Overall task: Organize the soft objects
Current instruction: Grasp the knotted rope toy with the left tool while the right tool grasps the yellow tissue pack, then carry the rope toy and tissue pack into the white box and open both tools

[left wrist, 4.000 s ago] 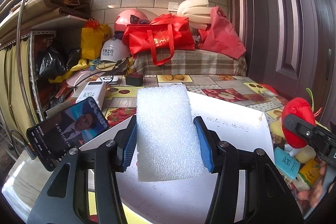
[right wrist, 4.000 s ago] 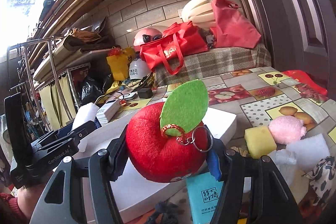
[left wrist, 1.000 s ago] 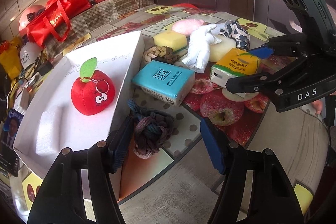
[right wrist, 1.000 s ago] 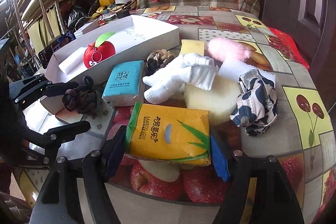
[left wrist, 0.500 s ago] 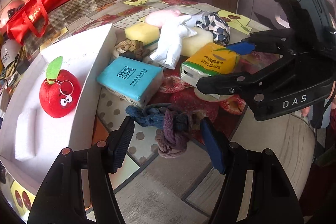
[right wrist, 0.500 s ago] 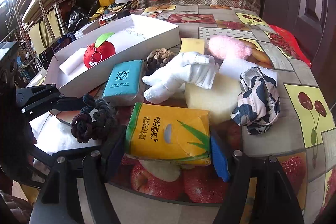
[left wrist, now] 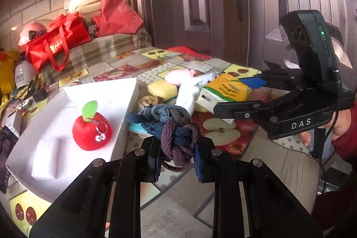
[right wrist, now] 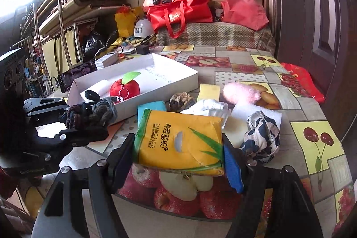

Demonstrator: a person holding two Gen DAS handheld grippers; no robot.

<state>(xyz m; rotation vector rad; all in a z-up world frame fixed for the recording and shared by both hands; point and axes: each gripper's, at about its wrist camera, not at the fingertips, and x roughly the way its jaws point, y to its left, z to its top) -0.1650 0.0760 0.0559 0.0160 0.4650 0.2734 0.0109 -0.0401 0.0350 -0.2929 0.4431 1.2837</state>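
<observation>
- Sitting at the far left of the fruit-print table (right wrist: 252, 73), the white tray (right wrist: 178, 79) holds a white foam block (left wrist: 44, 160) and, to its right, the red plush apple (left wrist: 91, 128).
- Near the tray's right wall, the left gripper (left wrist: 177, 150) has just closed its jaws, and they now pinch the knotted blue-and-purple rope toy (left wrist: 171, 126), which is lifted clear of the table.
- Just beyond the toy lies a teal tissue pack (right wrist: 151, 107), with a braided tan rope knot (right wrist: 180, 99) and a yellow sponge (right wrist: 208, 89) farther back.
- To the right, the right gripper (right wrist: 178, 160) has its blue-padded jaws pressed on the two sides of the yellow tissue pack (right wrist: 180, 139), held tilted above the table.
- Behind the pack sit a white soft toy (right wrist: 209, 107) and a pink fluffy ball (right wrist: 241, 93).
- Farthest right, a black-and-white patterned cloth (right wrist: 263, 135) lies crumpled, beside a pale foam piece (right wrist: 241, 122).
</observation>
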